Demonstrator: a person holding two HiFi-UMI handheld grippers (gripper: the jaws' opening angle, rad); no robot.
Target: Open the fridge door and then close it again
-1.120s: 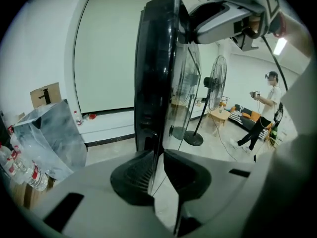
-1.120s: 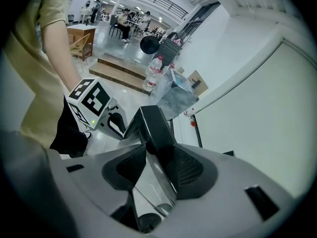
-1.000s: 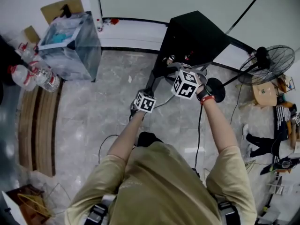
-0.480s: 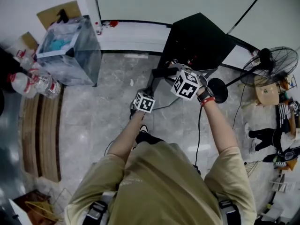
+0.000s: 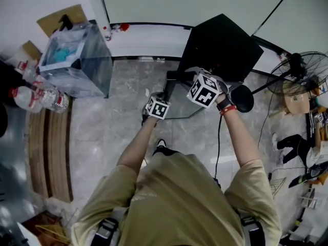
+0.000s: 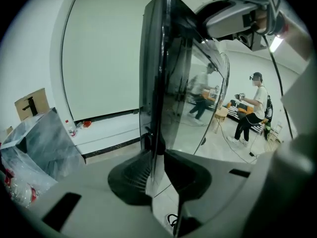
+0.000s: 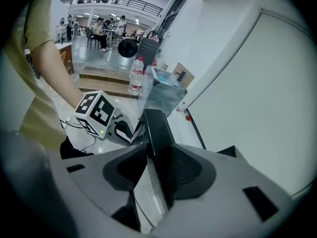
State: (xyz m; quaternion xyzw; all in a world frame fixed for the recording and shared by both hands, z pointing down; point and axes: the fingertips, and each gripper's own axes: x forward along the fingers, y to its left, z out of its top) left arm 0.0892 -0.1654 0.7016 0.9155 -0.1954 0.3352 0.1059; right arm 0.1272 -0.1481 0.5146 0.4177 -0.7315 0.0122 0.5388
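Note:
The black fridge [image 5: 223,42] stands against the white wall. Its glass door [image 5: 180,104] stands out from the body towards me. In the left gripper view the door's dark edge [image 6: 154,78] rises straight up between the jaws, and my left gripper [image 6: 157,170] is shut on it. In the head view the left gripper [image 5: 164,95] sits at the door's outer end. My right gripper [image 5: 187,77] holds nearer the fridge. In the right gripper view the door's black edge [image 7: 157,133] runs between the pads; the right gripper [image 7: 159,168] has just been closing and presses on it.
A clear plastic bin [image 5: 77,60] with a bag stands to the left, with water bottles [image 5: 36,96] and wooden boards [image 5: 48,147] beside it. A standing fan [image 5: 302,73] and clutter fill the right side. A cable [image 5: 218,142] trails over the marble floor. Another person [image 6: 255,105] stands far off.
Both grippers have shifted sideways with the door, which has swung so more of its glass face shows beside the fridge. I have stepped along with it.

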